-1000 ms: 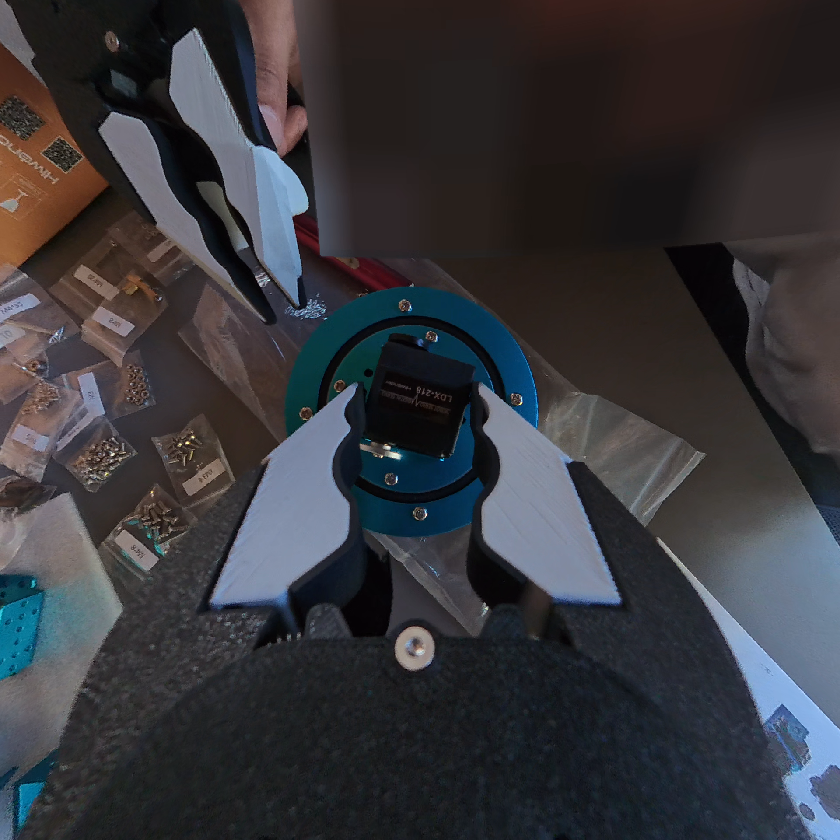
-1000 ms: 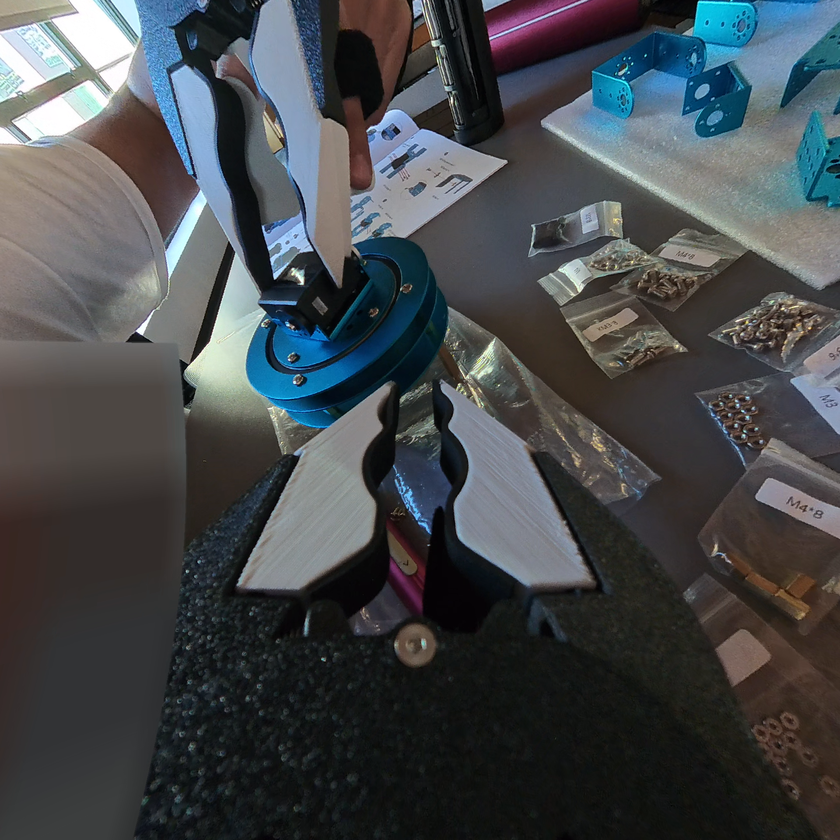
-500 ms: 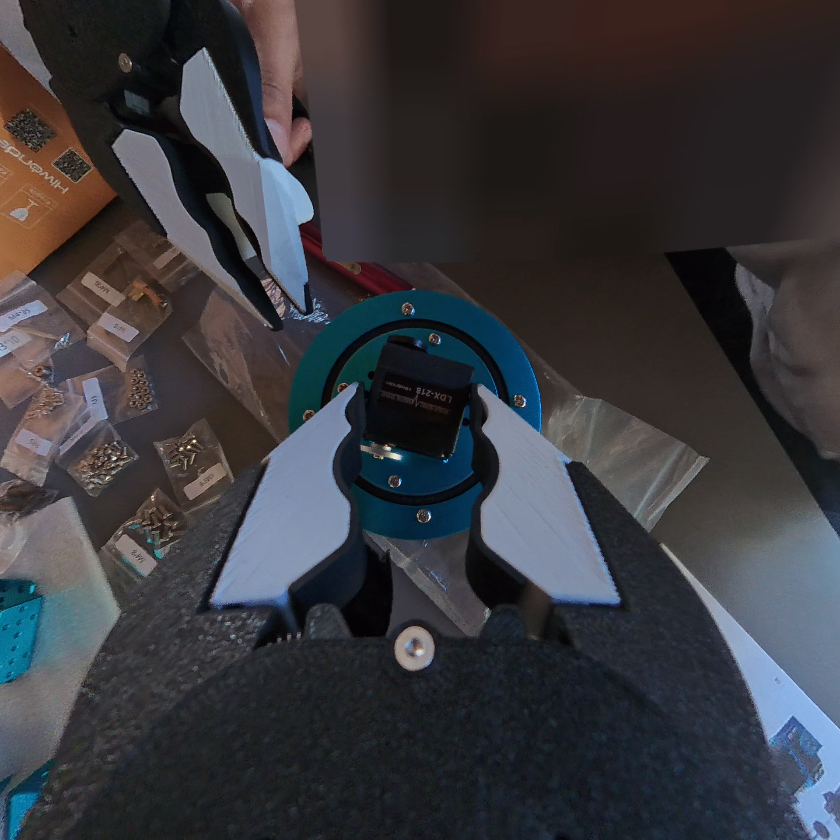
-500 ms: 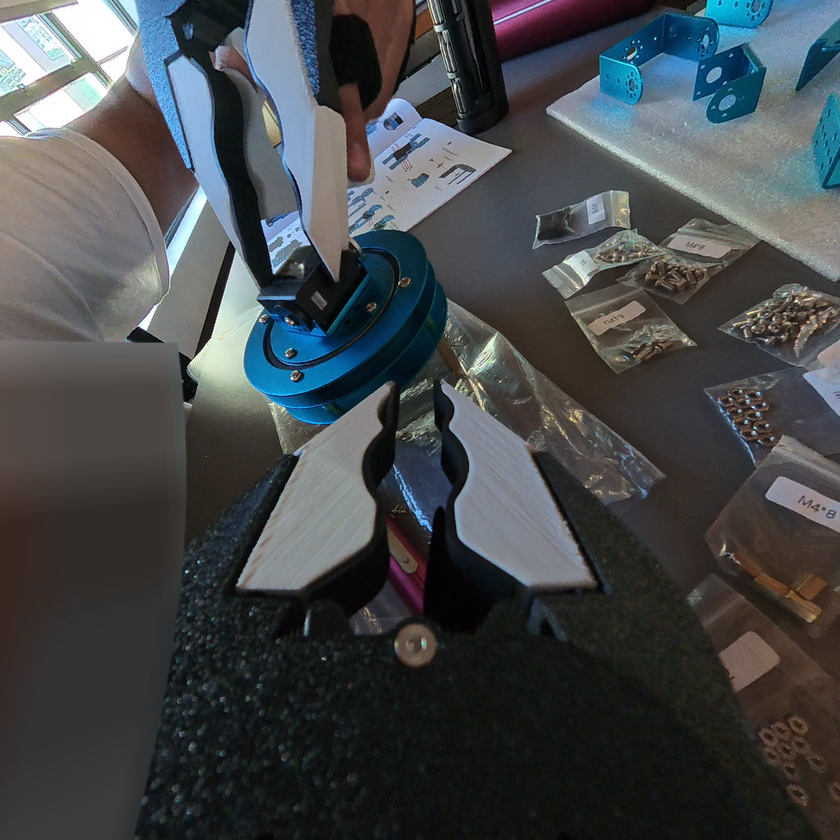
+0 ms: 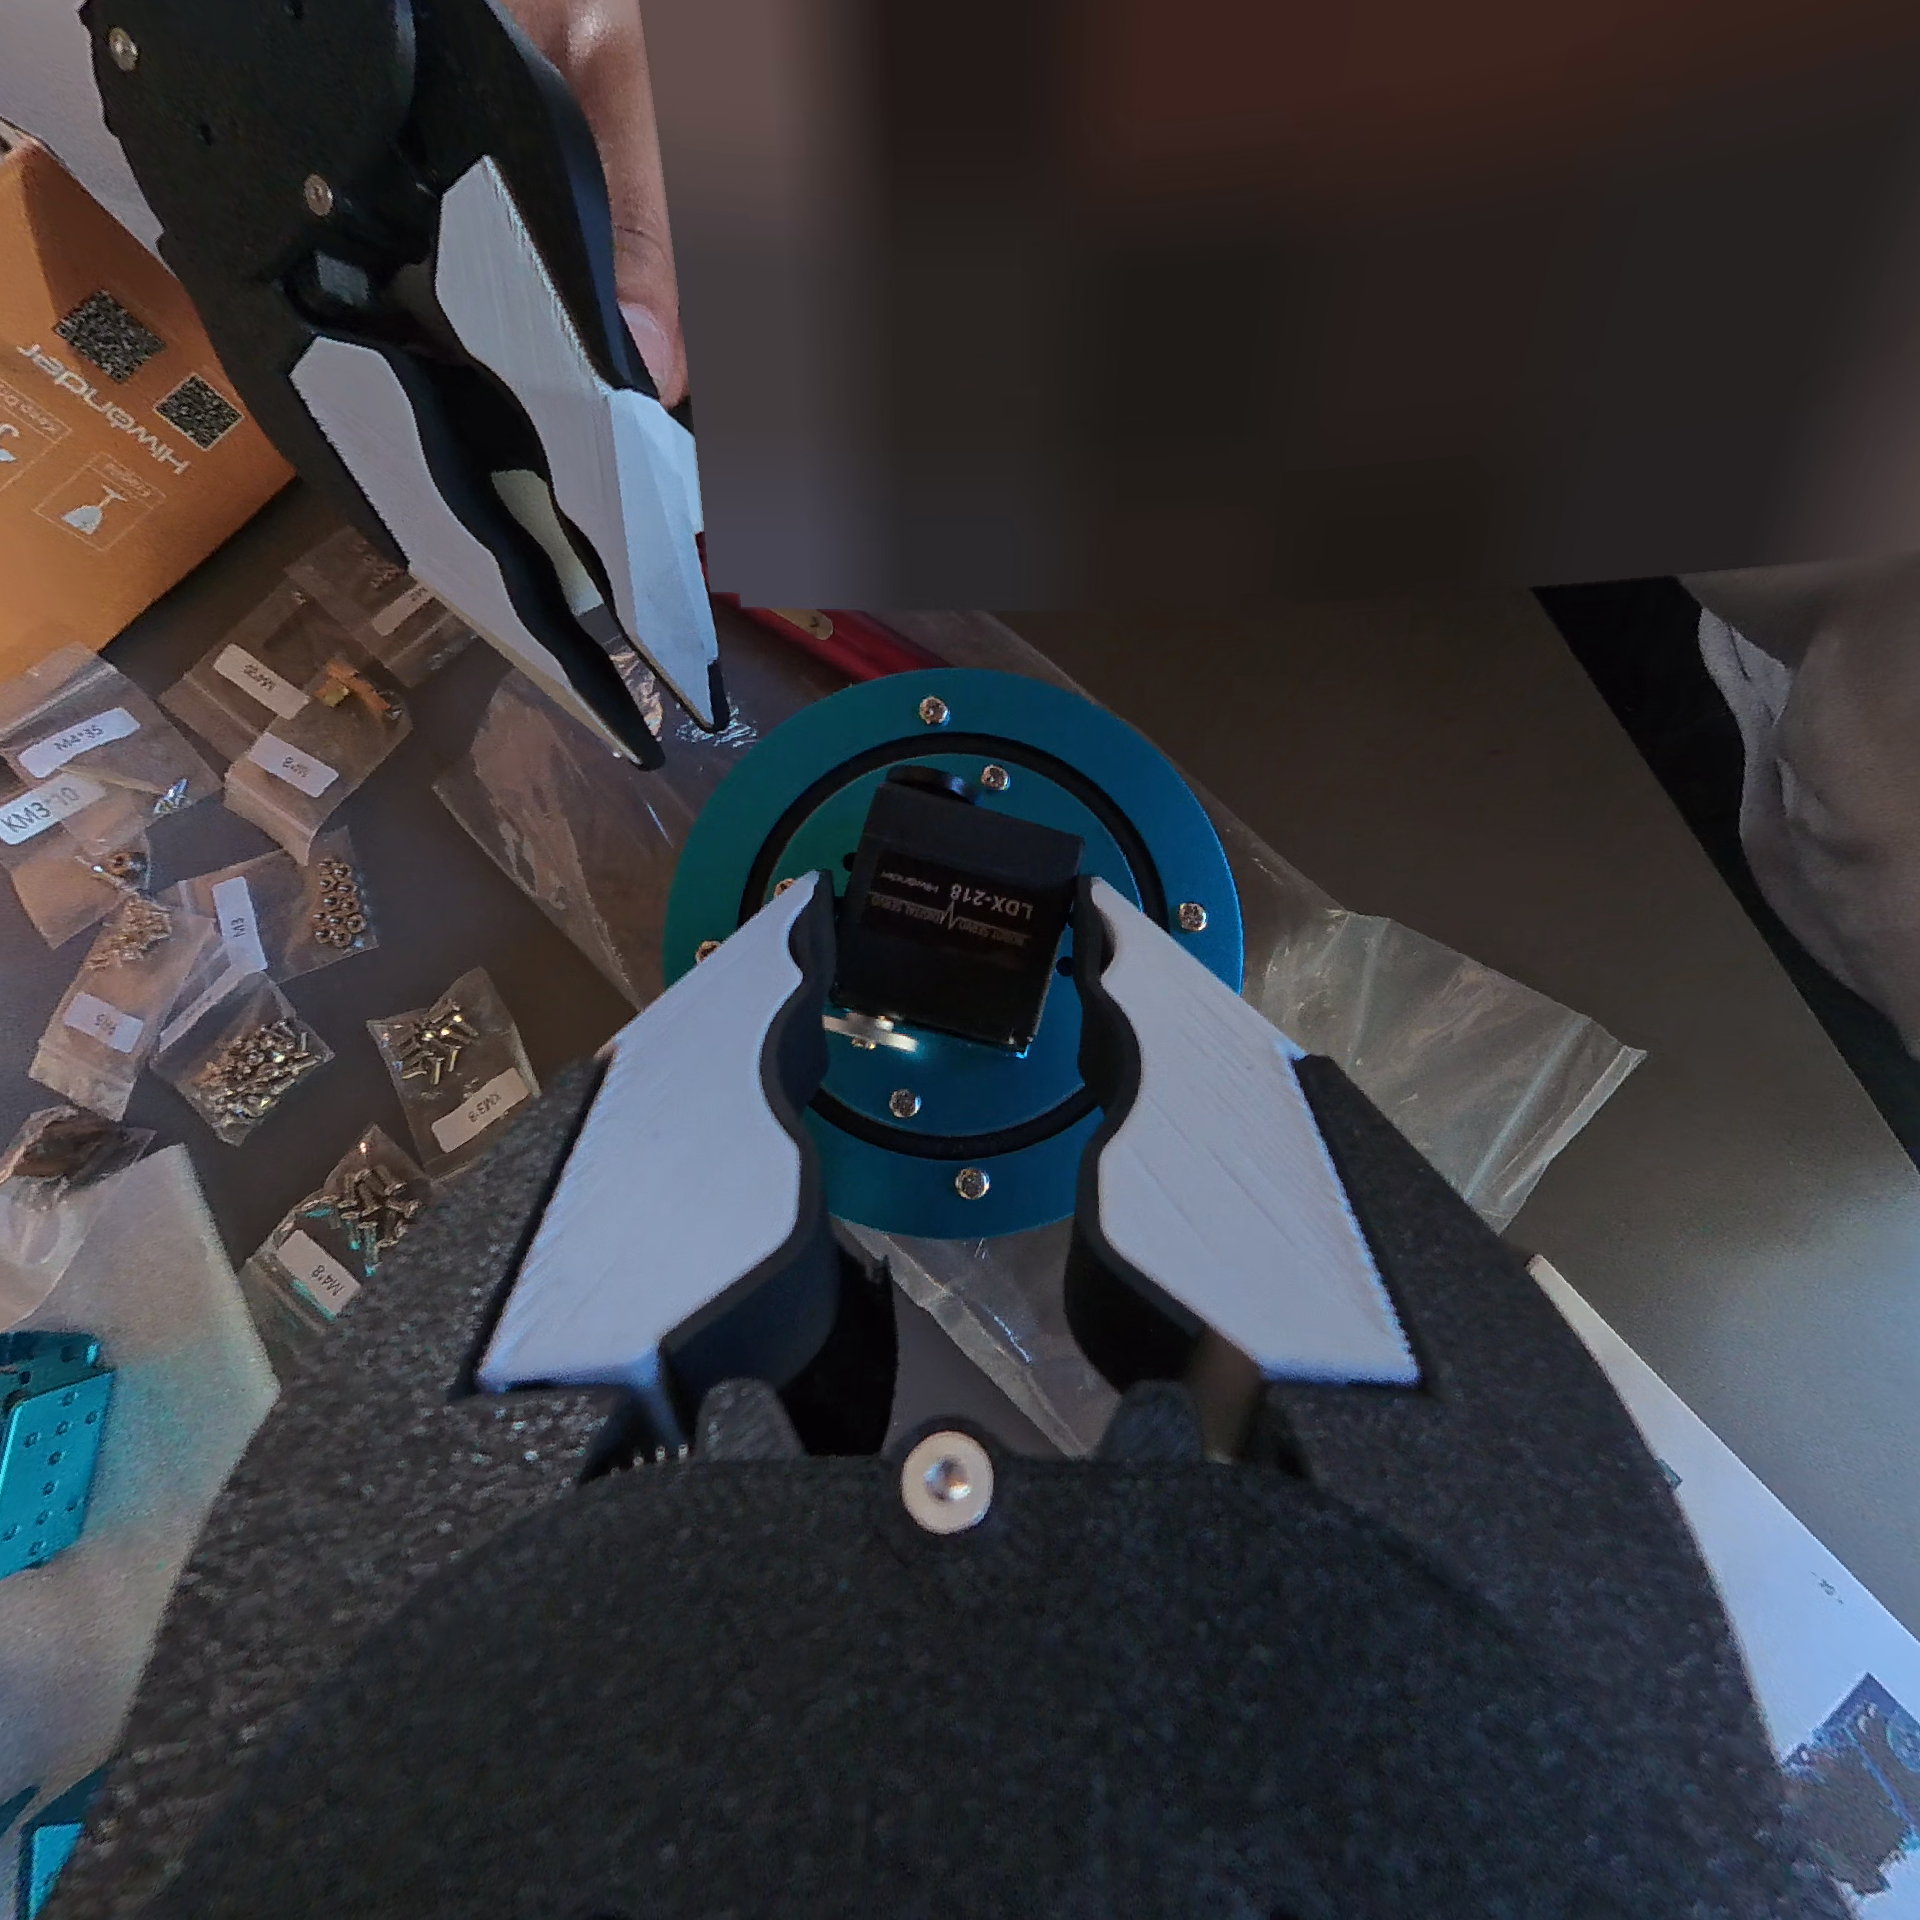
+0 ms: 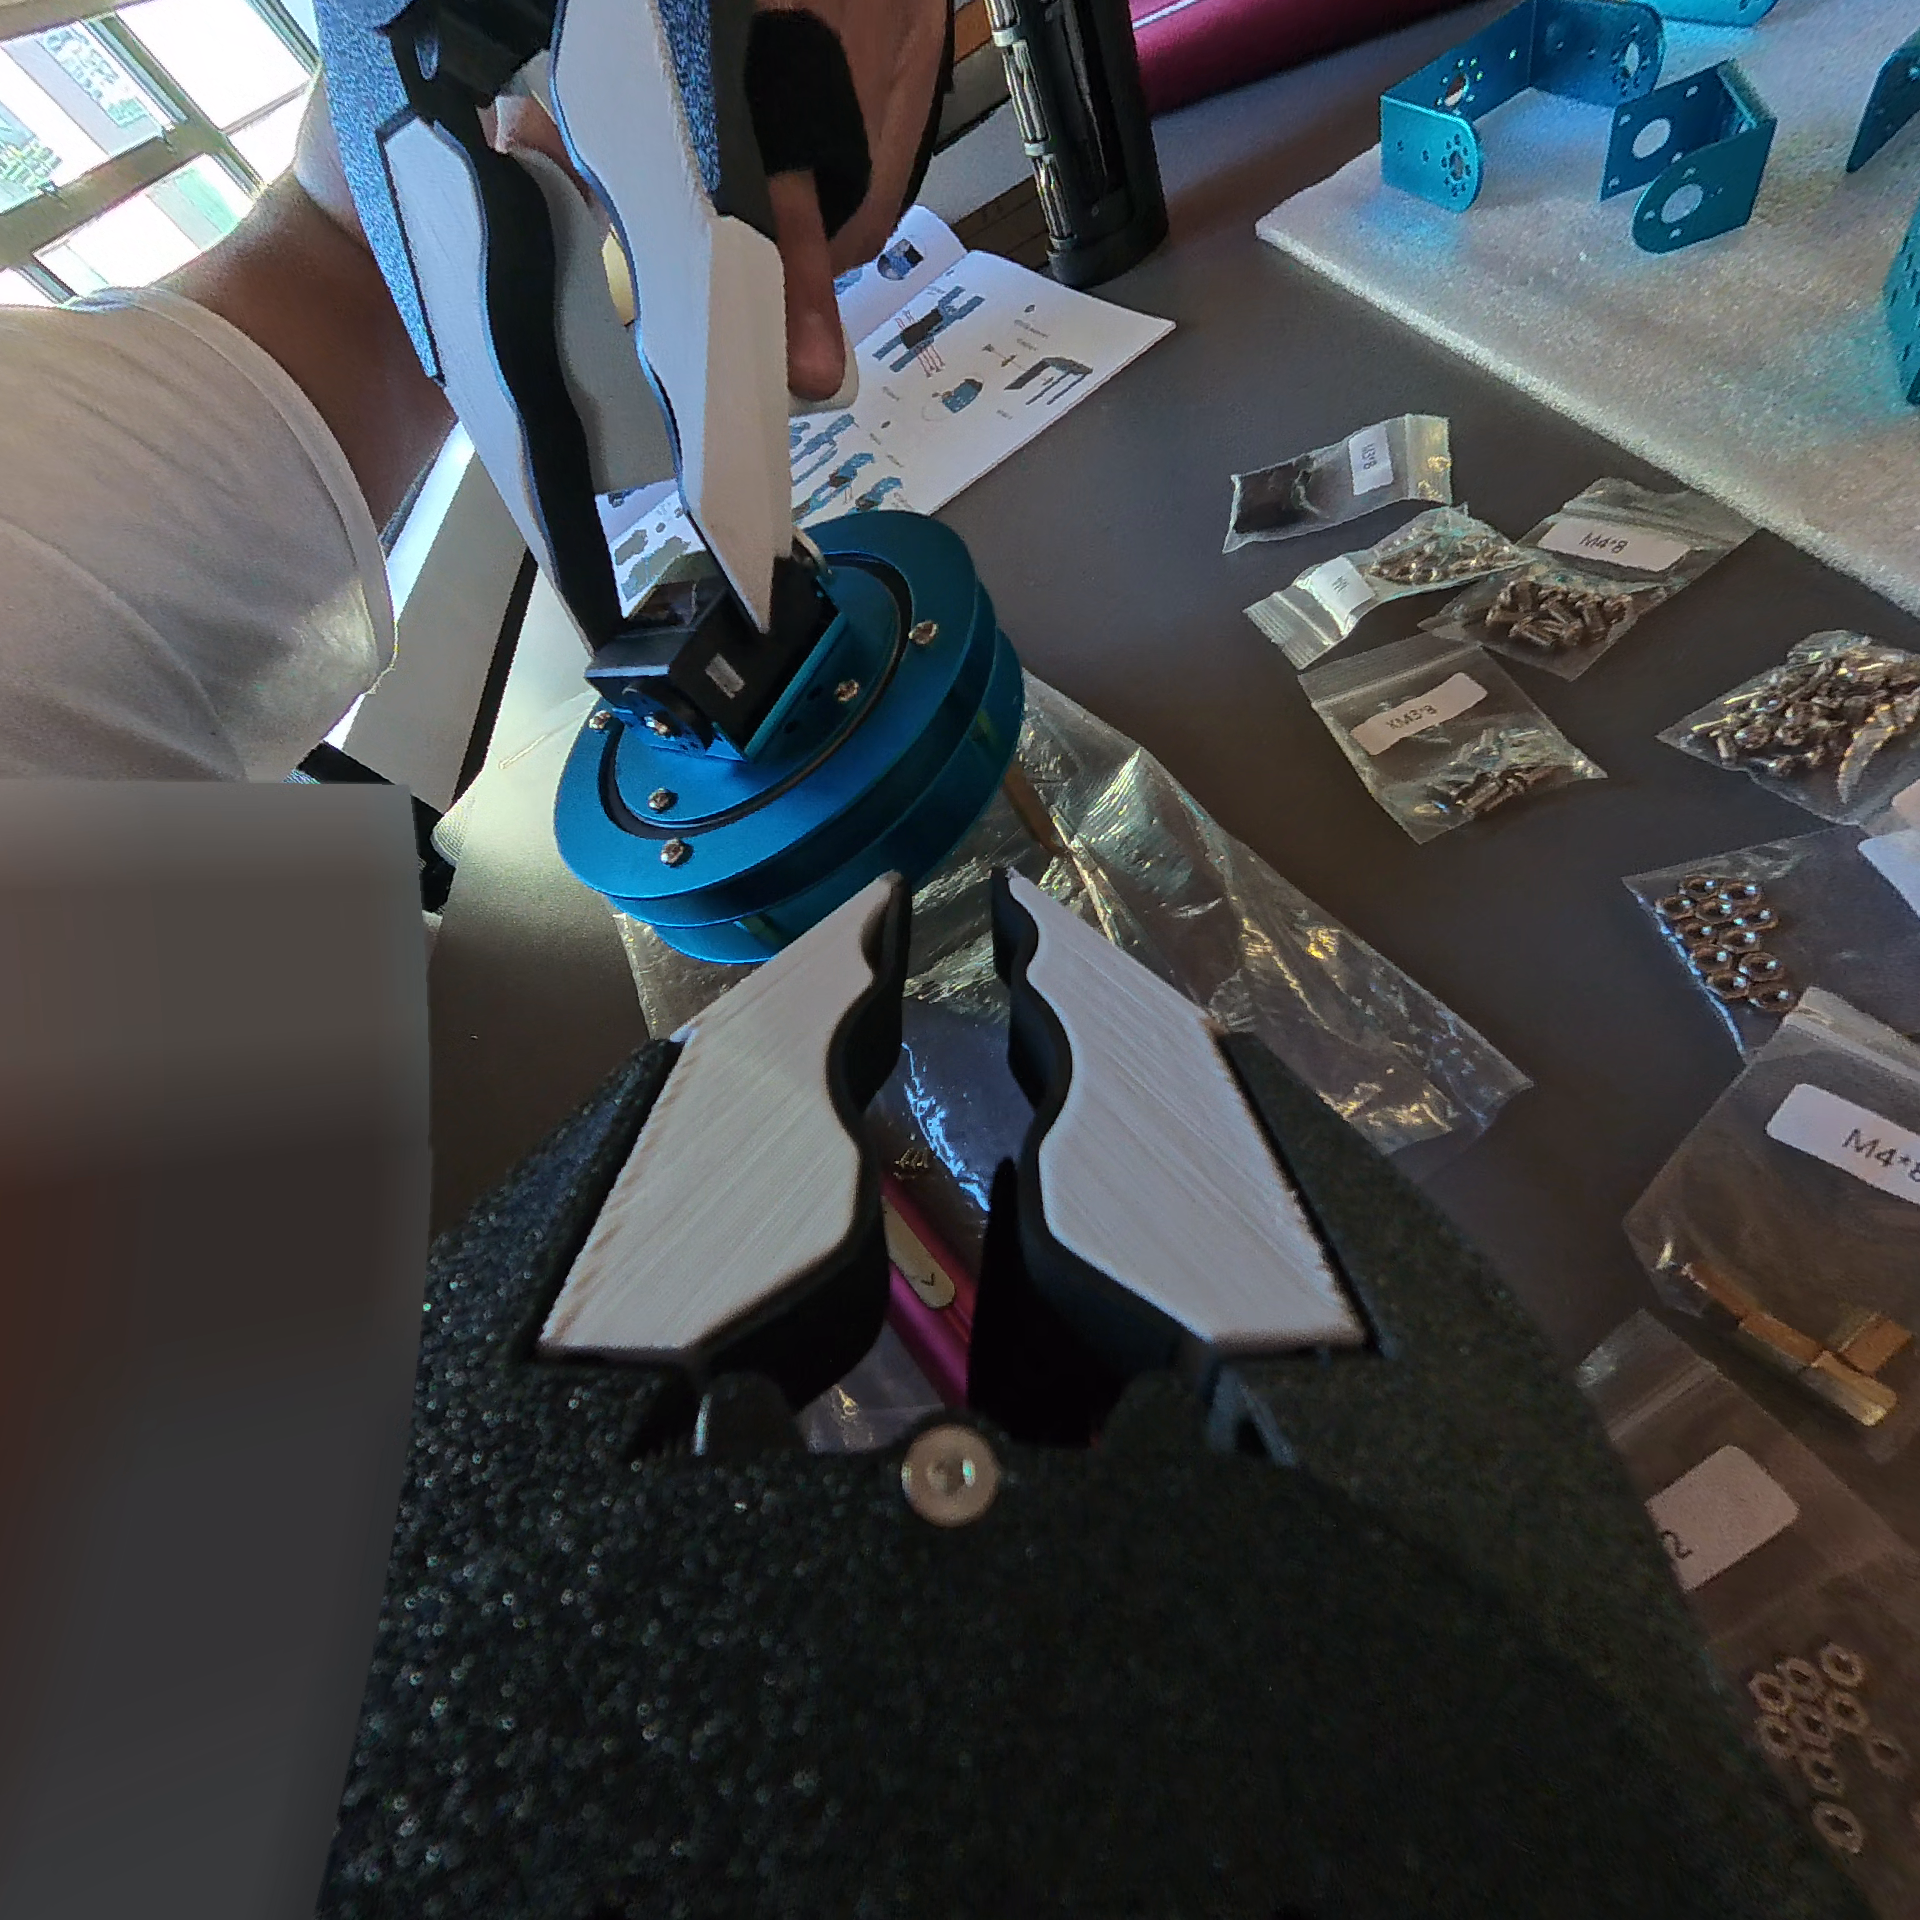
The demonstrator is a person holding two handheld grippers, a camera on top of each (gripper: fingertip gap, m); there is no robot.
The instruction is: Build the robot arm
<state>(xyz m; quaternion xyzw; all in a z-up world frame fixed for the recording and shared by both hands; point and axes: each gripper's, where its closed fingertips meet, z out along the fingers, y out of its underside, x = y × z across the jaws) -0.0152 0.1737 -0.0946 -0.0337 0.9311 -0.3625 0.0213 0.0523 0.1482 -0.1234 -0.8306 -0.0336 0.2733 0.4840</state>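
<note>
Dark grey tabletop (image 6: 1195, 499) fills both views, strewn with kit parts. The left gripper (image 5: 945, 894) has its white fingers closed on the flanks of a black box-shaped servo motor (image 5: 951, 935). The servo stands in the centre of a round blue metal turntable base (image 5: 1143, 790), which lies just beyond and beneath the fingertips.

The right gripper (image 6: 948, 904) holds nothing. Its fingers are only narrowly parted and hover just short of the base rim, above a crumpled clear plastic bag (image 6: 1195, 935), with a magenta metal tube (image 6: 925, 1340) below the finger roots.

To the right of those fingers lie small zip bags of screws (image 6: 1455, 748) with white printed labels. The servo carries a printed label, and an orange cardboard box (image 5: 94, 416) bears printed marks.
</note>
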